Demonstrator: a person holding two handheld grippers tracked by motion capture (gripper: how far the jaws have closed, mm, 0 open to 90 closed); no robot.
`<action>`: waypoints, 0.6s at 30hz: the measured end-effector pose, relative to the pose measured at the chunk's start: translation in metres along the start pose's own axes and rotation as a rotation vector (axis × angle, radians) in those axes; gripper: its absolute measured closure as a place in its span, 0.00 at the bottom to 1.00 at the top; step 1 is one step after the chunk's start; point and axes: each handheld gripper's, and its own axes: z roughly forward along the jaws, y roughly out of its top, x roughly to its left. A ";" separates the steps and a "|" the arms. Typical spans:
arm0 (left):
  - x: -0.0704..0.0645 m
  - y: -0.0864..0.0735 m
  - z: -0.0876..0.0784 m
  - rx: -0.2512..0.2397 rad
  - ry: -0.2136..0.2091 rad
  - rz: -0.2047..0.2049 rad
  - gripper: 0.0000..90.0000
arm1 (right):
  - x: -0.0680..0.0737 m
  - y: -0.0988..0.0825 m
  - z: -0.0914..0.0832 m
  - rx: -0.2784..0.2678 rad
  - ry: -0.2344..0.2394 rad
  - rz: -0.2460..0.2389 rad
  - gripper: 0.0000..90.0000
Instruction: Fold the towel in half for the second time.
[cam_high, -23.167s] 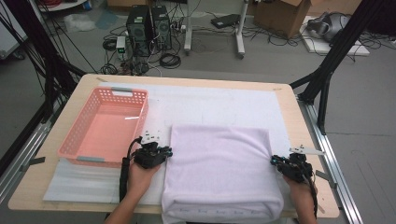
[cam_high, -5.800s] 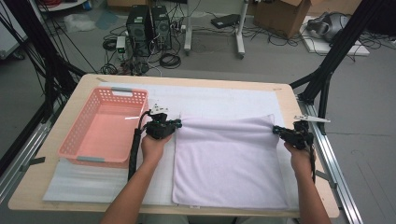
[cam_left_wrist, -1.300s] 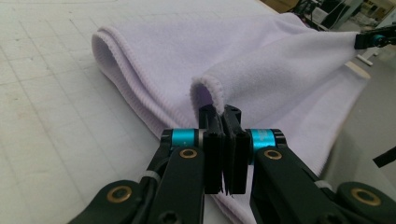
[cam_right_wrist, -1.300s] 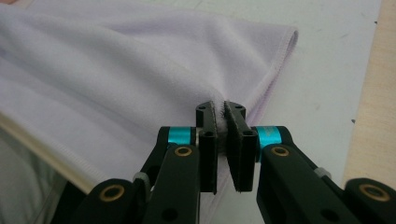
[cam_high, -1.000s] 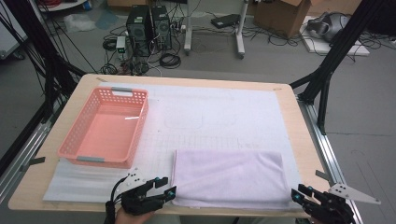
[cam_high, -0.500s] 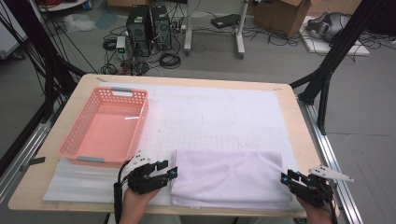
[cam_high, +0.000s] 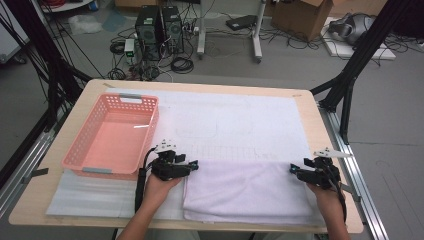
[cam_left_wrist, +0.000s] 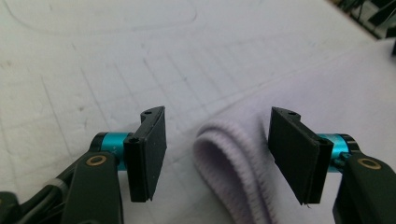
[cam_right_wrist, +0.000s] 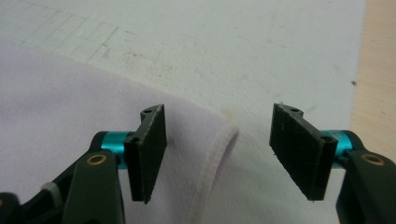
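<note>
Towel (cam_high: 250, 192), pale purple and folded into a long flat shape, lies on the near part of the table (cam_high: 310, 107), on top of a white mat (cam_high: 240, 120). Its long near edge runs close to the table's front edge. Its far edge lies straight across the mat.

The left gripper (cam_high: 189, 165) sits at the towel's far left corner. In the left gripper view that corner shows as a thick rounded fold (cam_left_wrist: 229, 163) lying between the two black jaws. The jaws stand wide apart and have just been opening; neither pad seems to press on the cloth, though the fold is blurry up close.

The right gripper (cam_high: 295, 170) sits at the towel's far right corner (cam_right_wrist: 224, 135). Its jaws also stand apart and have just been opening, with the hemmed corner lying flat between them and not pinched.

A pink basket (cam_high: 112, 137) stands on the left side of the table, just beside the left gripper. Beyond the towel the mat is bare all the way to the far edge, so both hands have plenty of room. To the right of the towel only a thin strip of mat and wood is left.
</note>
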 end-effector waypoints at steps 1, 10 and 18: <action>0.000 0.000 0.001 0.011 -0.022 0.004 0.47 | -0.001 0.001 0.002 0.010 0.009 0.000 0.39; -0.006 0.015 0.004 -0.009 0.017 0.104 0.89 | -0.007 -0.004 0.005 0.017 0.117 -0.039 0.89; 0.004 0.046 0.016 -0.084 0.070 0.063 0.90 | -0.017 0.020 0.019 -0.073 0.015 -0.019 0.90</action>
